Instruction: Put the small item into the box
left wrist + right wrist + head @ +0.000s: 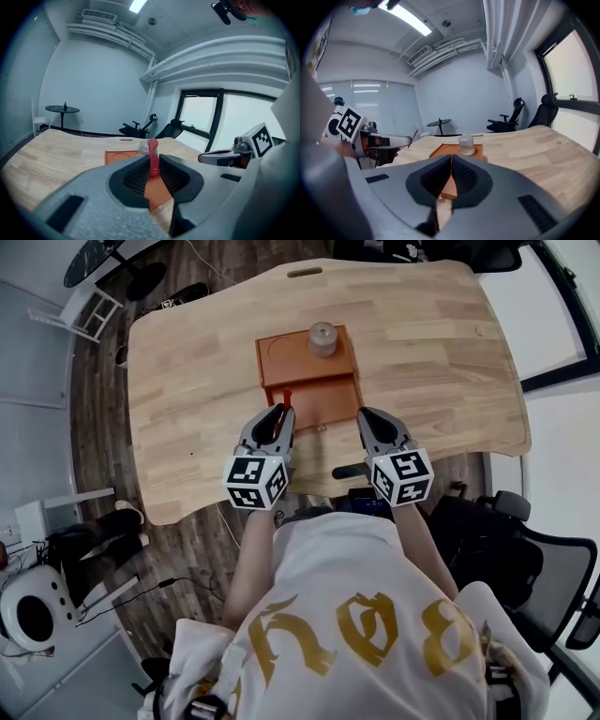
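Note:
An orange box [307,381] lies open on the wooden table, its lid flat at the far side and its tray nearer me. A small clear jar [322,337] stands on the lid. My left gripper [280,415] is shut on a thin red stick-like item [287,400], held upright at the tray's near left edge; the left gripper view shows the red item [153,158] pinched between the jaws. My right gripper [367,420] is shut with nothing in it, just right of the tray's near corner. The box [452,151] and jar [466,144] lie ahead in the right gripper view.
The wooden table [441,362] has bare surface left and right of the box. Its near edge curves under my grippers. An office chair [511,549] stands at my right, and a white stool [89,310] sits off the far left corner.

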